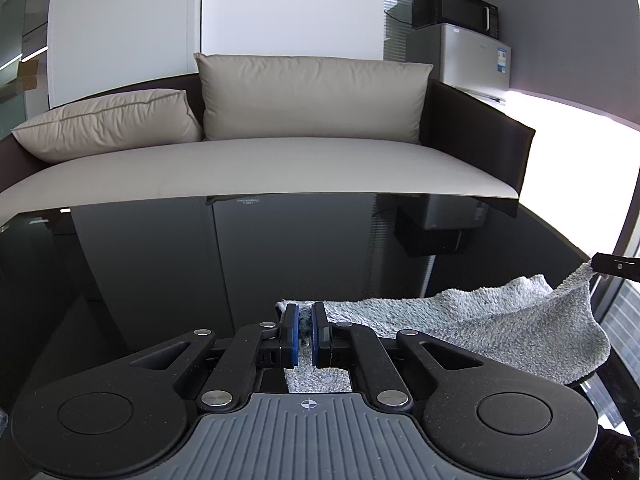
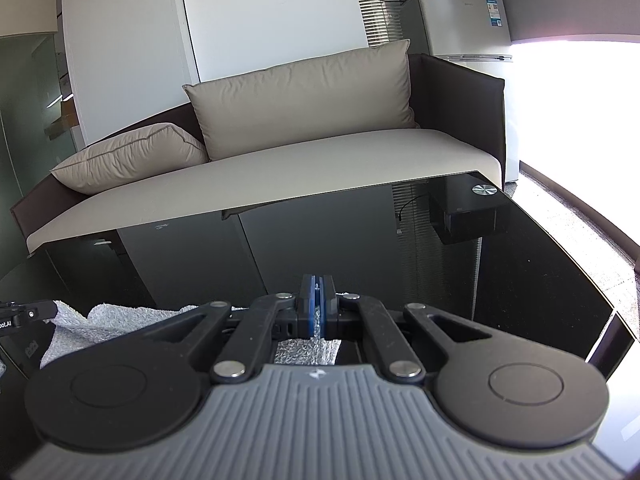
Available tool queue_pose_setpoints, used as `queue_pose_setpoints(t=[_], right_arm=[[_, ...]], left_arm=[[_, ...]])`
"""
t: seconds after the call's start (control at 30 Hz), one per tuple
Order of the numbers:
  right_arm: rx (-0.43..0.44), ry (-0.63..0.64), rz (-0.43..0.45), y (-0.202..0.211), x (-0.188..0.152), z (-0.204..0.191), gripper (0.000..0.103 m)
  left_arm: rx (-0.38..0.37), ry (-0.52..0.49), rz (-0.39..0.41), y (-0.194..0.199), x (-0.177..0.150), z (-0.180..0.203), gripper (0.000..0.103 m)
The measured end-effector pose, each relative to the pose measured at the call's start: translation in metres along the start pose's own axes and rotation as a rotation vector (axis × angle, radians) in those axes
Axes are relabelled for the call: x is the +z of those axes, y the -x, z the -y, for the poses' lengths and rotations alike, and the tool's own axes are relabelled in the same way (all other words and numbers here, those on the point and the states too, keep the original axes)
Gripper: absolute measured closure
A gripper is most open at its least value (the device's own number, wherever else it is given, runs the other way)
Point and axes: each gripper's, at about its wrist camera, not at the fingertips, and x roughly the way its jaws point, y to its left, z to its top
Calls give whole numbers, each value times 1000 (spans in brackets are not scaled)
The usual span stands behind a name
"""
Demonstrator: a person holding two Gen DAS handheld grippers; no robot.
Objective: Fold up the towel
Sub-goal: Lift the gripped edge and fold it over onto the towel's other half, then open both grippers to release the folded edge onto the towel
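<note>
Left wrist view: the left gripper (image 1: 305, 312) pinches a corner of the grey towel (image 1: 500, 328), which sags rightward over the black glass table (image 1: 160, 264) to the right gripper (image 1: 600, 266), clamped on the opposite corner. Beyond the table stands a beige sofa (image 1: 280, 164) with two cushions (image 1: 312, 96).

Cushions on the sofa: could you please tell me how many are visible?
2: a large upright back cushion in the middle, and a smaller cushion lying at its left end. Nothing suggests more hidden.
</note>
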Motion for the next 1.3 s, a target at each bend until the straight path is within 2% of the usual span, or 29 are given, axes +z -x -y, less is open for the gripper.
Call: queue_pose_setpoints(t=[0.73, 1.3], right_arm=[[-15, 3, -32, -39, 5, 2, 102], [-62, 10, -62, -67, -3, 8, 100]], left_arm=[[7, -11, -46, -33, 13, -3, 97], [54, -7, -54, -47, 16, -11, 95]])
